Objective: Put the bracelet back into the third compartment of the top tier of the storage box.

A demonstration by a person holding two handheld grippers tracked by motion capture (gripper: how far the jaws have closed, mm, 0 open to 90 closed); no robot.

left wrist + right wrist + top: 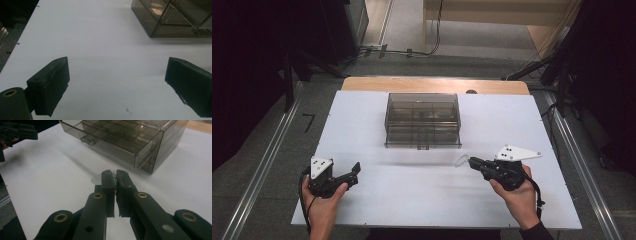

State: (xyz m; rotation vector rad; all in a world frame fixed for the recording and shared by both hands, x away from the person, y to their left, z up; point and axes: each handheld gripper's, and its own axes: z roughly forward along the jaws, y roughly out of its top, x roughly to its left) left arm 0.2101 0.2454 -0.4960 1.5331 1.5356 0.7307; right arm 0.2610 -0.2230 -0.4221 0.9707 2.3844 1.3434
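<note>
I see a white bench top with a smoky, see-through drawer box sitting toward the far edge, roughly centred between the left and right edges. The box is partitioned inside and has a small pull handle on the front face, the side facing the near edge. The drawer looks pushed in, as far as I can tell from the high view.

The left gripper is near the bench's near-left corner, held in the person's left hand. Its jaws stand wide apart with only bare white surface between them, nothing gripped. In the left gripper view the box's corner sits at the top right, well apart from the jaws.

The right gripper is toward the near-right part of the bench, held in the right hand, pointing left and slightly toward the box. Its jaws are pressed together on a small clear plastic piece (thin and transparent, shape hard to make out; could be a loop or a bag corner). In the right gripper view that clear piece pokes out past the jaw tips, and I can't tell whether it touches the bench. It sits just in front of the box's front right corner, near but not touching.

Also in the right gripper view, the left gripper shows at the upper left, far off across the bench.

Grey triangular plates top both grippers. Beyond the bench's far edge is grey floor with cables.
</note>
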